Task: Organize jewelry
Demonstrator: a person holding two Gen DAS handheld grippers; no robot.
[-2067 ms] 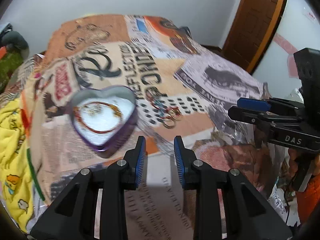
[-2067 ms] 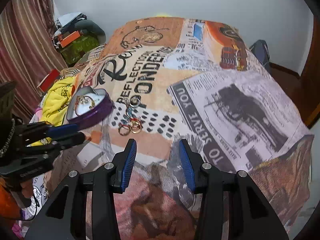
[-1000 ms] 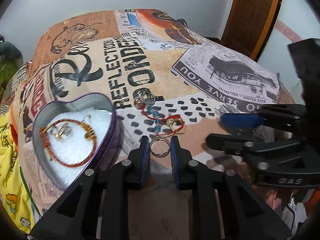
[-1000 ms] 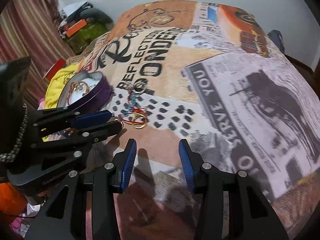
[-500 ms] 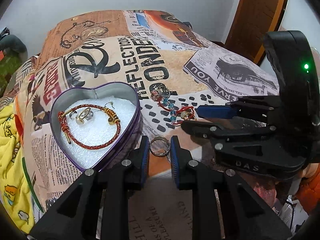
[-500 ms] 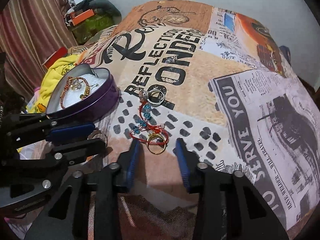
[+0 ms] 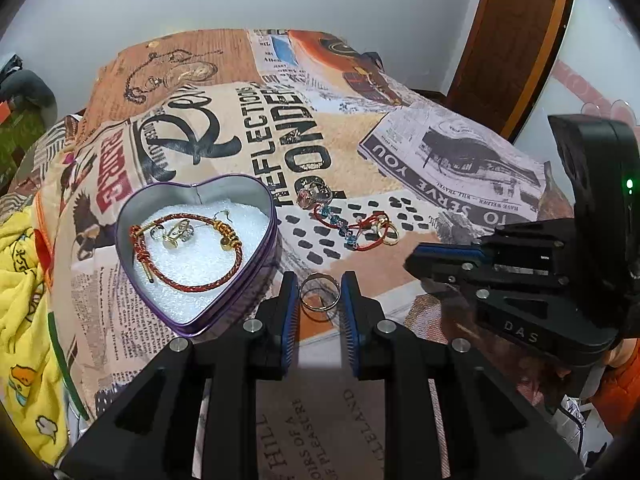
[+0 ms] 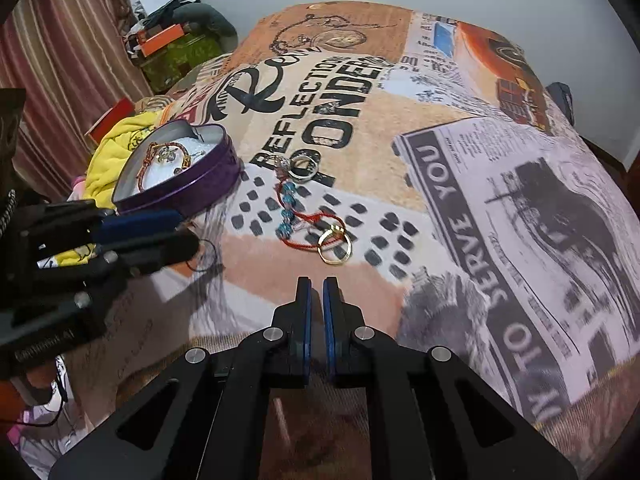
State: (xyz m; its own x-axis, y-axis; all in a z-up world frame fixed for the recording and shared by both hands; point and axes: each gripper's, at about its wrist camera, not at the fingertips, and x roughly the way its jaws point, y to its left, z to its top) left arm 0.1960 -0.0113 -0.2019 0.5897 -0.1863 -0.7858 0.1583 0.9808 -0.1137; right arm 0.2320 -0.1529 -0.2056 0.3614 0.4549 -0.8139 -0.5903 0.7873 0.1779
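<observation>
Left wrist view: the left gripper (image 7: pixel 320 294) pinches a thin gold-and-silver ring (image 7: pixel 320 291) between its blue pads, the hoop facing the camera and raised off the cloth. This grip is plain only here; the other camera shows that ring as a faint blurred loop. Just left of the fingers sits the purple heart-shaped tin (image 7: pixel 256 280) with white padding, its notch toward the far wall and its point toward the camera. Inside lie a red braided bracelet (image 7: pixel 192 280) with gold beads and some small gold earrings (image 7: pixel 176 234). Beyond the fingers, a red-cord bracelet with blue beads (image 7: pixel 340 229) runs diagonally from far left to near right, a silver ring (image 7: pixel 314 196) at its far end and gold rings (image 7: pixel 386 232) at its near end. The right gripper (image 7: pixel 424 256) enters from the right, pointing left.

Right wrist view: the right gripper (image 8: pixel 315 292) has its jaws nearly together, a narrow slit between them, with nothing in it. It points at the gold rings (image 8: pixel 334 246), which lie just ahead, apart from the tips. The bead bracelet (image 8: pixel 288 208) stretches away toward the silver ring (image 8: pixel 303 168). The tin (image 8: pixel 188 184) is at far left, behind the left gripper (image 8: pixel 188 246).

Everything rests on a bedspread printed like newspaper (image 8: pixel 500 208). Only this view shows the striped curtain (image 8: pixel 52 60) and a yellow cloth (image 8: pixel 116 140); the left view alone shows a brown wooden door (image 7: pixel 516 40).
</observation>
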